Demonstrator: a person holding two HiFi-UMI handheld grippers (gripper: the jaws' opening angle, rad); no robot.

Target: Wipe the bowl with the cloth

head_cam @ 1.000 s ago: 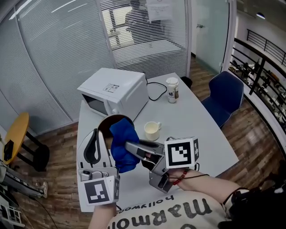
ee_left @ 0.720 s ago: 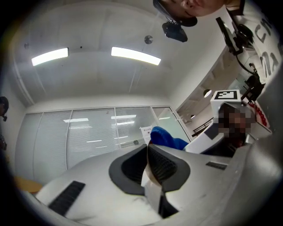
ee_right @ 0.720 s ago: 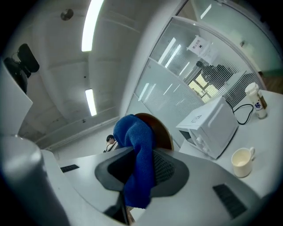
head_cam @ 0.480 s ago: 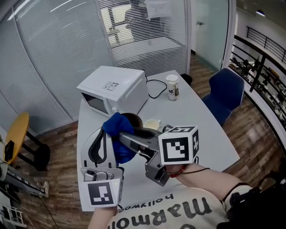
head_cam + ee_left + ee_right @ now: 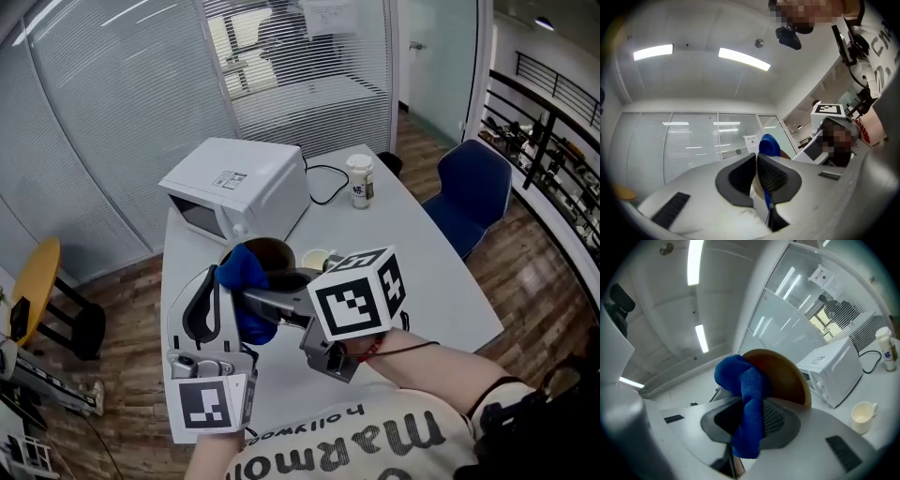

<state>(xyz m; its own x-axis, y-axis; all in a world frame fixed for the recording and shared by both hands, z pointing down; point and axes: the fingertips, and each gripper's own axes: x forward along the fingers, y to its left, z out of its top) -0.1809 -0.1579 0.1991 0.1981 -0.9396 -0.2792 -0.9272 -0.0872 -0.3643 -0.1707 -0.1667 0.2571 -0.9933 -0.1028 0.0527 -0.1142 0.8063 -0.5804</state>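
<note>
The brown bowl (image 5: 269,252) is held up above the table, and my left gripper (image 5: 210,281) is shut on its rim; a thin pale edge of the bowl (image 5: 757,189) shows between the pads. My right gripper (image 5: 247,299) reaches in from the right, shut on the blue cloth (image 5: 245,277), which lies bunched against the bowl's left side. In the right gripper view the cloth (image 5: 746,397) hangs between the jaws of the right gripper (image 5: 748,414), with the bowl (image 5: 787,375) right behind it. From the left gripper (image 5: 757,162) I see the cloth (image 5: 768,145) just past the jaws.
A white microwave (image 5: 239,187) stands at the back left of the white table (image 5: 412,253). A cream cup (image 5: 317,261) sits behind the right gripper, and a capped bottle (image 5: 361,181) and a black cable (image 5: 326,192) are farther back. A blue chair (image 5: 473,202) is at the right.
The right gripper has swung left and up, carrying the cloth from the bowl's middle to its left side. The bowl now shows more of its right part.
</note>
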